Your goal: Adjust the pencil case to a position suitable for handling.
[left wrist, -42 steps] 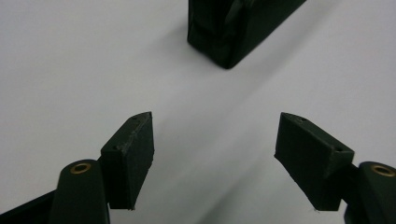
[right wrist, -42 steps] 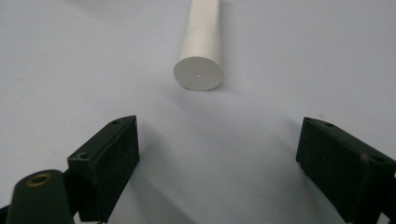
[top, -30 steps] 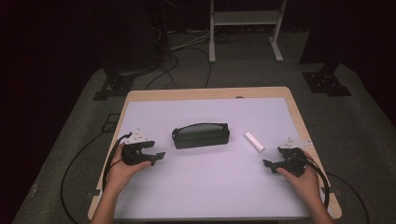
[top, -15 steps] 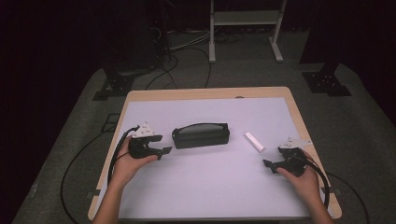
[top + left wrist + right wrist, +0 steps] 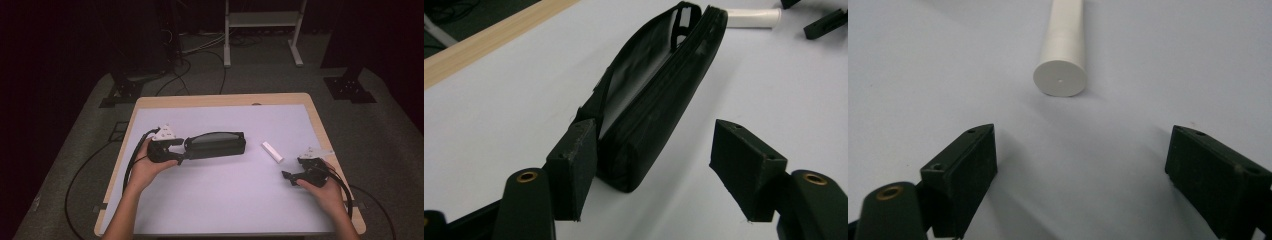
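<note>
A long, narrow black pouch [image 5: 216, 145] is seen lying near the middle of the pale table [image 5: 225, 200], its length running left to right; a zip line is visible along its upper edge, and one side panel looks smooth and slightly shiny (best seen in the left gripper view [image 5: 659, 85]). One pouch is counted, and one short white tube [image 5: 272, 152], which lies just to the right of the pouch and apart from it, its flat round end turned toward the right gripper [image 5: 1062, 55]. Two grippers are held, one in each hand. The left gripper [image 5: 181, 151] is held low at the pouch's left end, forearm entering from the bottom edge; its jaws are spread, with the pouch's end lying between them, one jaw right against the pouch and the other well clear of it. The right gripper [image 5: 289, 176] is held near the table's right edge, aimed at the tube, its jaws spread wide with nothing between them.
</note>
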The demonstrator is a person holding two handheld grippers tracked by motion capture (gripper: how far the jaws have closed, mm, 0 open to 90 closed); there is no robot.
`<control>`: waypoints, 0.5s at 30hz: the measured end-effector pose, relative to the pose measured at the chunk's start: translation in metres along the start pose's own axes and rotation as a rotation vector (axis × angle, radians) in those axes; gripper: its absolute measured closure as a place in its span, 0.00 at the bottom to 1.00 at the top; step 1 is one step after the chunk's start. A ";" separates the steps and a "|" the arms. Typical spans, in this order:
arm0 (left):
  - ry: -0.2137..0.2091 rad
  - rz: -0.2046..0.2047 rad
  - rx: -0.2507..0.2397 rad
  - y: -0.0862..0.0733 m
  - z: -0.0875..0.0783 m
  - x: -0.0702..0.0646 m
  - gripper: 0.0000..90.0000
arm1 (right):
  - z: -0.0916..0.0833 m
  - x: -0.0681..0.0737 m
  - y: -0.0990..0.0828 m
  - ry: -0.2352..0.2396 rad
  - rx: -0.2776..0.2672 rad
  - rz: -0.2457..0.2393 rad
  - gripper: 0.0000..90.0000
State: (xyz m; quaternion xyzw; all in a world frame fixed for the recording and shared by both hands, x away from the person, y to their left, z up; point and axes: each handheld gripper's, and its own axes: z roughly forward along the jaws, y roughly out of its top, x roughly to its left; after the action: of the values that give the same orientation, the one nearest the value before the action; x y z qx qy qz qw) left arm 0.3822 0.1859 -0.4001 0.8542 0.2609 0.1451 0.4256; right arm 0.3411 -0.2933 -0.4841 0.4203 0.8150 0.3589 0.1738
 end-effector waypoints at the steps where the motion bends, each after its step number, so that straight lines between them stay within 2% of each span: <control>1: 0.000 0.000 0.000 0.000 0.000 0.000 0.39 | 0.000 0.000 0.000 0.000 0.000 0.000 0.13; 15: -0.044 0.046 0.001 0.020 0.028 -0.004 0.41 | 0.000 0.000 0.000 -0.002 -0.001 -0.002 0.14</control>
State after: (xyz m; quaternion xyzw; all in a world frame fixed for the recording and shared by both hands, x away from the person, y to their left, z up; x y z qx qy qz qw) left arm 0.3987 0.1549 -0.4009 0.8633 0.2320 0.1357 0.4272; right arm 0.3408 -0.2932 -0.4843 0.4196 0.8152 0.3587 0.1752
